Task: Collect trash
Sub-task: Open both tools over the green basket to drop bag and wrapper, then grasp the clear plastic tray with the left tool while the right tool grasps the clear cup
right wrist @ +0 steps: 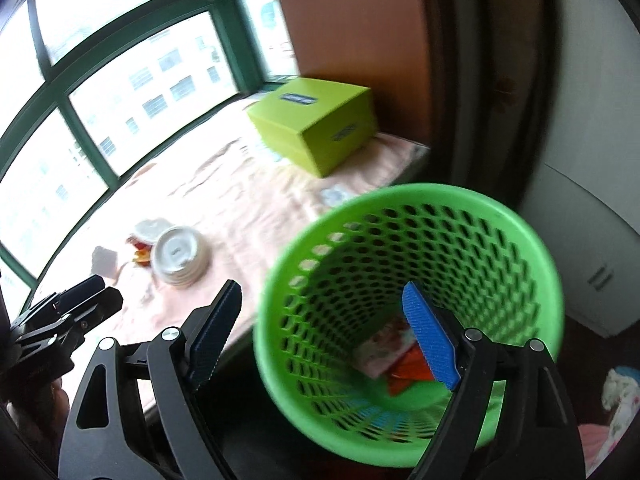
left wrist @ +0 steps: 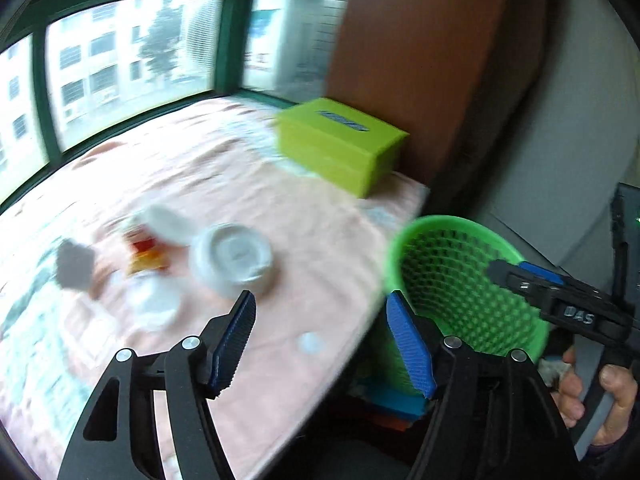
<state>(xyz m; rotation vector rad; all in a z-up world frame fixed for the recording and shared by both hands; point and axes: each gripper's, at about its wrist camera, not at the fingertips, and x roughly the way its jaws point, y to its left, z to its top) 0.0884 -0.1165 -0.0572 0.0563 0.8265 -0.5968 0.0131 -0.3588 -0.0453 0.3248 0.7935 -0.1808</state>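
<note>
Right now both tools are standing open with nothing between their pads: the left hand-held gripper (left wrist: 320,336) is hanging over the near edge of the worktop (left wrist: 280,200), and the right hand-held gripper (right wrist: 322,332) is hovering over the mouth of the green mesh bin (right wrist: 420,208), which is standing just beside the worktop's edge with its opening tilting toward the cameras. Some wrappers (right wrist: 396,356) are already lying at its bottom.

The remaining trash is sitting well apart from the bin, toward the window: a white bowl-shaped container (left wrist: 232,260), a white lid (left wrist: 168,220) just behind it, red and yellow wrappers (left wrist: 146,258) touching them, a crumpled white piece (left wrist: 154,304) and a grey scrap (left wrist: 74,266).

The likely trouble is the clutter: the pieces are crowding together, so a grab at one is probably going to drag or scatter its neighbours, and the thin wrappers may slip out. The round container has no real long axis; it seems to be lying flat with its broad face upward. The blur is making finer orientation impossible to tell.
</note>
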